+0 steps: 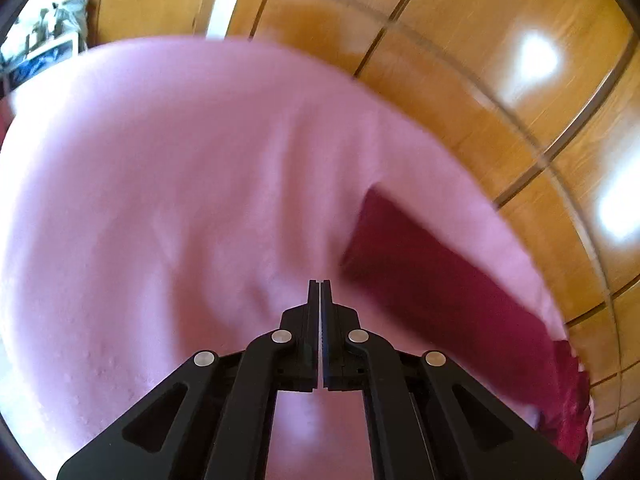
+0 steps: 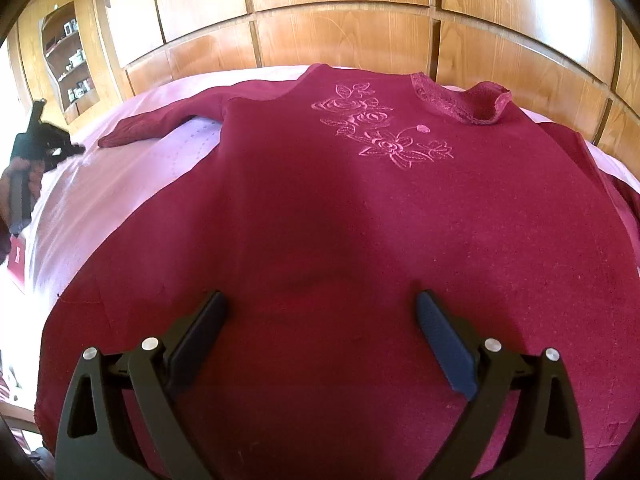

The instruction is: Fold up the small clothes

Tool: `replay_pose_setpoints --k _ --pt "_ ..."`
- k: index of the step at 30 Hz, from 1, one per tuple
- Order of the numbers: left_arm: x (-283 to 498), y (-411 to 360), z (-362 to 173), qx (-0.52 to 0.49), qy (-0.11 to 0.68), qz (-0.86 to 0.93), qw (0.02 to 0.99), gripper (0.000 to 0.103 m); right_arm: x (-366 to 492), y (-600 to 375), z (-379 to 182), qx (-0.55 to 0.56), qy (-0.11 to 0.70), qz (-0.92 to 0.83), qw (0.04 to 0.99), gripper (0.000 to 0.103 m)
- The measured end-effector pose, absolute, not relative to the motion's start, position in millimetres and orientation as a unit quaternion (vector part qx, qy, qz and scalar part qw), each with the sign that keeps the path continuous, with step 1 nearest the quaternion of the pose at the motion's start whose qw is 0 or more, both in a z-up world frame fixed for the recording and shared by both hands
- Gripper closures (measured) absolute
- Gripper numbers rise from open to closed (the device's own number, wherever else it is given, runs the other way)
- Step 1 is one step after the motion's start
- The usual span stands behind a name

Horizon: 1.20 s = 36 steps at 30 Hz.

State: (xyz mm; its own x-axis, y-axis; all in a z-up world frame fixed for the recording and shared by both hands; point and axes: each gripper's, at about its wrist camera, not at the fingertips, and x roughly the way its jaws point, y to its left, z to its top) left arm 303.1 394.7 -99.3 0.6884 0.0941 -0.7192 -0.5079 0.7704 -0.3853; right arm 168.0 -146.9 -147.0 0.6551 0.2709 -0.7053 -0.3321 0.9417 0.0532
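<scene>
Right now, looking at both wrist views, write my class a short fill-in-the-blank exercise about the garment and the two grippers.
1. The dark red top lies spread on a ____ bed cover.
2. The embroidery on its chest shows ____.
3. The left gripper has its jaws ____, with nothing between them.
4. The right gripper hovers over the top with its jaws ____.

Missing words: pink; flowers; shut; open

Crimson embroidered sweater (image 2: 340, 220), spread flat, sleeve outstretched
</scene>
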Motion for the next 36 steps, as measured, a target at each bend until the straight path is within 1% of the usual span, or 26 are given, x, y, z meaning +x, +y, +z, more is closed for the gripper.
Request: replay_pose_setpoints --k 3,4,5,6,7,8,9,10,11,12,13,14,15,16,17,18,20,23,25,27,30,32,35,36 --pt "315.7 383.0 -87.6 -0.265 0.364 0.147 0.881 0.103 168.0 -147.1 -146.9 -0.04 0.38 0.166 0.909 0.007" --pt "318.8 383.1 -87.8 -0.264 0.369 0.138 0.88 0.098 168.2 -146.8 -146.8 -0.041 0.38 0.166 0.909 0.007" --pt "323.1 383.5 -90.4 -0.266 0.376 0.13 0.878 0.07 168.0 -146.6 -146.8 -0.041 0.38 0.165 0.909 0.007" --pt "328.3 383.5 -93.0 -0.268 0.383 0.13 0.874 0.035 168.1 -146.7 -146.8 -0.041 0.38 0.166 0.909 0.007" --pt "330.7 385.7 -95.7 -0.273 0.38 0.139 0.873 0.028 168.1 -146.5 -146.8 -0.041 0.38 0.166 0.909 0.007" --pt "331.4 388.0 -97.1 -0.279 0.371 0.146 0.873 0.027 168.2 -146.7 -146.8 -0.041 0.38 0.166 0.909 0.007" --pt "334.4 389.7 -98.8 -0.28 0.368 0.149 0.874 0.027 168.2 -146.3 -146.9 -0.042 0.38 0.166 0.909 0.007" --pt "340.3 388.9 -100.3 -0.274 0.371 0.149 0.874 0.03 168.3 -146.6 -146.9 -0.042 0.38 0.165 0.909 0.007" --pt "348.2 387.1 -101.8 -0.262 0.379 0.149 0.875 0.039 168.5 -146.6 -146.9 -0.042 0.38 0.165 0.909 0.007" --pt "355.4 382.7 -105.1 -0.246 0.39 0.148 0.875 0.046 168.5 -146.4 -146.9 -0.043 0.38 0.165 0.909 0.007" --pt "363.5 380.4 -110.4 -0.223 0.407 0.151 0.873 0.048 168.8 -146.6 -147.0 -0.043 0.38 0.165 0.909 0.007" --pt "368.5 379.3 -114.7 -0.21 0.416 0.159 0.871 0.056 168.8 -146.6 -147.1 -0.044 0.38 0.165 0.909 0.007" --pt "370.8 379.1 -118.8 -0.203 0.422 0.16 0.869 0.077 168.9 -146.5 -147.2 -0.044 0.38 0.164 0.909 0.007" --pt "372.8 377.3 -123.4 -0.195 0.43 0.159 0.867 0.082 169.1 -146.6 -147.1 -0.044 0.38 0.163 0.909 0.007" --pt "371.6 374.2 -123.4 -0.182 0.428 0.166 0.87 0.09 169.0 -146.5 -147.0 -0.044 0.38 0.163 0.909 0.007" --pt "369.2 371.1 -121.9 -0.173 0.422 0.167 0.874 0.093 169.3 -146.6 -147.1 -0.044 0.38 0.163 0.909 0.007" --pt "359.8 366.7 -116.3 -0.164 0.405 0.174 0.883 0.094 169.1 -146.4 -147.2 -0.045 0.38 0.163 0.909 0.007" --pt "331.7 367.2 -100.0 -0.186 0.364 0.183 0.894 0.094 169.1 -146.5 -147.2 -0.044 0.38 0.164 0.909 0.007" --pt "314.0 371.0 -96.5 -0.193 0.353 0.194 0.895 0.095 169.0 -146.4 -147.2 -0.045 0.38 0.163 0.909 0.007" --pt "308.0 374.0 -102.2 -0.178 0.362 0.218 0.888 0.095 169.0 -146.6 -147.4 -0.045 0.379 0.163 0.91 0.007" --pt "317.2 382.2 -132.2 -0.17 0.407 0.239 0.865 0.095 169.1 -147.0 -147.3 -0.045 0.379 0.164 0.909 0.007" --pt "317.8 375.7 -130.9 -0.15 0.404 0.251 0.867 0.095 169.5 -147.3 -147.4 -0.044 0.379 0.164 0.909 0.007" --pt "315.7 373.7 -123.4 -0.167 0.408 0.258 0.86 0.095 169.6 -147.9 -147.3 -0.044 0.379 0.164 0.91 0.007" --pt "311.1 372.1 -117.4 -0.17 0.405 0.262 0.859 0.094 169.6 -148.2 -147.4 -0.044 0.379 0.165 0.91 0.007"
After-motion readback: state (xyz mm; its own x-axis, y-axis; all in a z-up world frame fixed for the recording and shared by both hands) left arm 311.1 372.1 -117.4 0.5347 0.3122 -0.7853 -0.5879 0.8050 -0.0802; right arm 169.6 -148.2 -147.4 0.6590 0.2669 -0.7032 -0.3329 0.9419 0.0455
